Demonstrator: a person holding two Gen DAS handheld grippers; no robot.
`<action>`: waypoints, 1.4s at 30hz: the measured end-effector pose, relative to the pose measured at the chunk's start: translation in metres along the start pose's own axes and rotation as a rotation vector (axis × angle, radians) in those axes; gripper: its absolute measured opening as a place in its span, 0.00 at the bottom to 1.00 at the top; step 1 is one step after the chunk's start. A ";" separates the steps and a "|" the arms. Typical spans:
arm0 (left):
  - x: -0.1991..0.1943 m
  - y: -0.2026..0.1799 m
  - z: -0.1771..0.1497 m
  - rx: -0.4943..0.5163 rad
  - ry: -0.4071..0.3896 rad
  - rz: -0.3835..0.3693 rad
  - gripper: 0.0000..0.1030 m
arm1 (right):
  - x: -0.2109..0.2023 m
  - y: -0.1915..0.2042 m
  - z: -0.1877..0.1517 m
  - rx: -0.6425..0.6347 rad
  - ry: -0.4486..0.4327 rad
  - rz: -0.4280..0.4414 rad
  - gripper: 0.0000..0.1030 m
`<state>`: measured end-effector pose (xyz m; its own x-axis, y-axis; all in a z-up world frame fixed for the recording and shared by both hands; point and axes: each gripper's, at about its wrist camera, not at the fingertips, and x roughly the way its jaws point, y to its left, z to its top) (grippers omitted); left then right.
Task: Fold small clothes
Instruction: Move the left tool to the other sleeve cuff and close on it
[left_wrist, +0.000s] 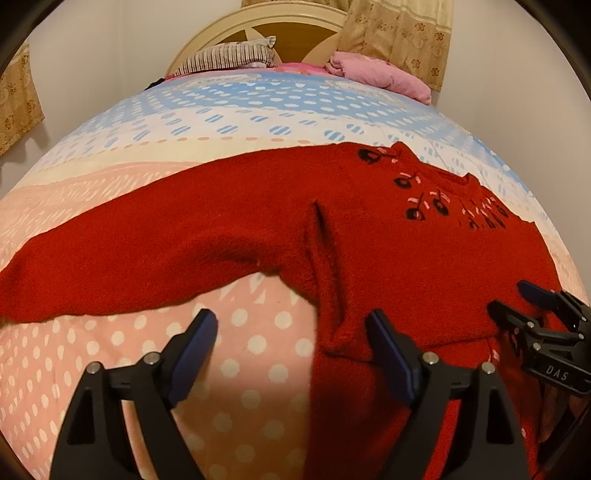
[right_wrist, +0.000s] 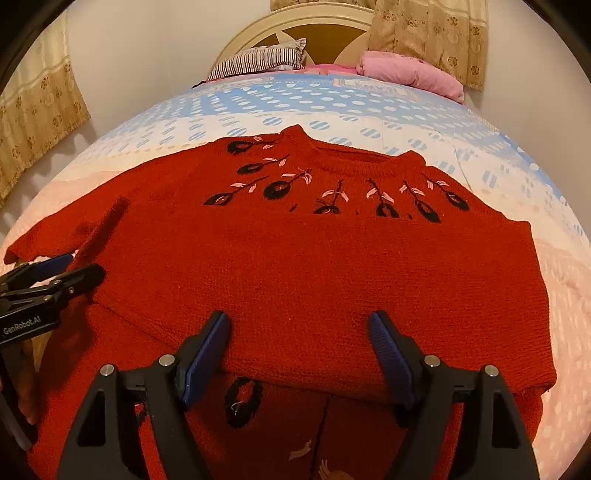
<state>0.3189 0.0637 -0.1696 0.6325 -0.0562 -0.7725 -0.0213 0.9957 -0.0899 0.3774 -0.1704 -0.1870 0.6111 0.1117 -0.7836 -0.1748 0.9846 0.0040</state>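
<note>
A red knit sweater (right_wrist: 295, 266) with black flowers and pink leaves below the collar lies flat on the bed. One layer of it is folded across the body, its lower edge near my right gripper. One sleeve (left_wrist: 122, 251) stretches out to the left. My left gripper (left_wrist: 295, 343) is open at the sweater's side edge, with one finger over the spread, the other over the knit, and nothing pinched. It also shows as the left gripper (right_wrist: 74, 271) at the left. My right gripper (right_wrist: 299, 332) is open just above the folded layer, holding nothing, and appears as the right gripper (left_wrist: 515, 299).
The bed has a dotted spread (left_wrist: 240, 350), pink near me and blue farther off. A striped pillow (right_wrist: 266, 57) and a pink blanket (right_wrist: 410, 72) lie against the headboard (right_wrist: 280, 33). Patterned curtains (right_wrist: 33, 122) hang at both sides of the wall.
</note>
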 end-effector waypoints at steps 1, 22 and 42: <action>-0.001 0.001 -0.001 0.000 0.001 -0.001 0.87 | -0.001 0.000 -0.001 0.001 0.000 0.001 0.76; -0.031 0.028 -0.028 0.001 -0.003 0.031 0.91 | -0.007 -0.006 -0.009 0.028 -0.015 0.046 0.77; -0.073 0.206 -0.044 -0.427 -0.142 0.170 0.91 | -0.011 -0.010 -0.013 0.037 -0.032 0.061 0.77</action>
<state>0.2341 0.2694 -0.1599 0.6911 0.1447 -0.7081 -0.4309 0.8691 -0.2429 0.3624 -0.1835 -0.1871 0.6245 0.1755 -0.7611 -0.1846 0.9800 0.0744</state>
